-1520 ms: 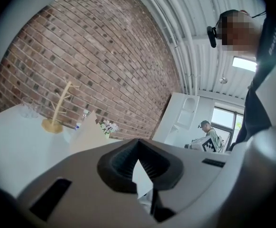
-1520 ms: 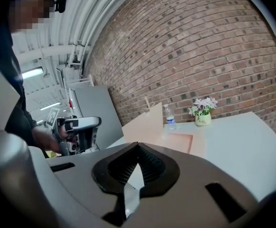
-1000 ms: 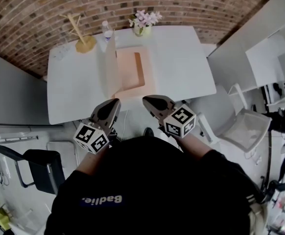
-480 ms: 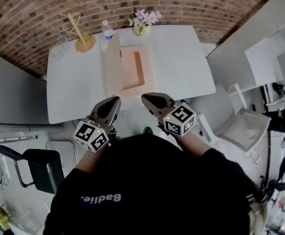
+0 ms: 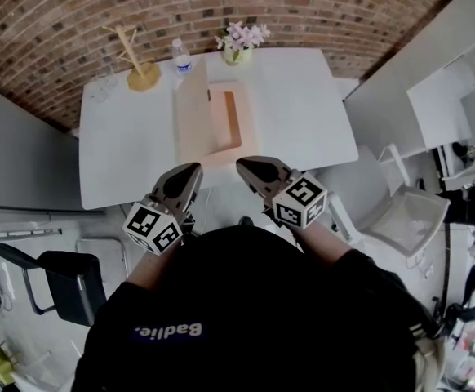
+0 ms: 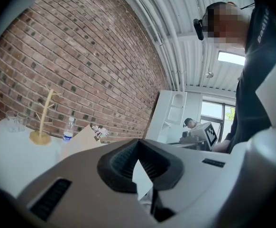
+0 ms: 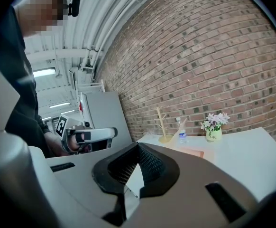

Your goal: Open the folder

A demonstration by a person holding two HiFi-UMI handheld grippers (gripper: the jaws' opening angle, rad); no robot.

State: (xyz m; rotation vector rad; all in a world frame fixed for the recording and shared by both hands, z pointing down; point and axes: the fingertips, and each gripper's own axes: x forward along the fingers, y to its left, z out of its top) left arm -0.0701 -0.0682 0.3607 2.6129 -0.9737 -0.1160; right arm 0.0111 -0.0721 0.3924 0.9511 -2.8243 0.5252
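The peach folder [image 5: 231, 119] lies in the middle of the white table [image 5: 131, 145]. Its tan cover [image 5: 193, 114] stands up on edge over the folder's left side; in the left gripper view the cover [image 6: 80, 140] shows as a slanted sheet. In the right gripper view only a flat strip of the folder [image 7: 191, 152] shows. My left gripper [image 5: 193, 170] and right gripper [image 5: 243, 167] hang side by side just short of the table's front edge, apart from the folder. Both are shut with nothing in them, the jaws meeting at their tips [image 6: 138, 142] [image 7: 138, 146].
Along the table's far edge stand a wooden branch stand [image 5: 139, 70], a water bottle [image 5: 180, 57] and a vase of flowers [image 5: 239, 41]. A black chair [image 5: 66, 280] is at the left, a white chair [image 5: 409, 211] and white cabinets at the right. A brick wall lies behind.
The folder's upright cover has swung to the right in the head view and now hides more of the folder's inside. Both grippers have stayed where they were, shut.
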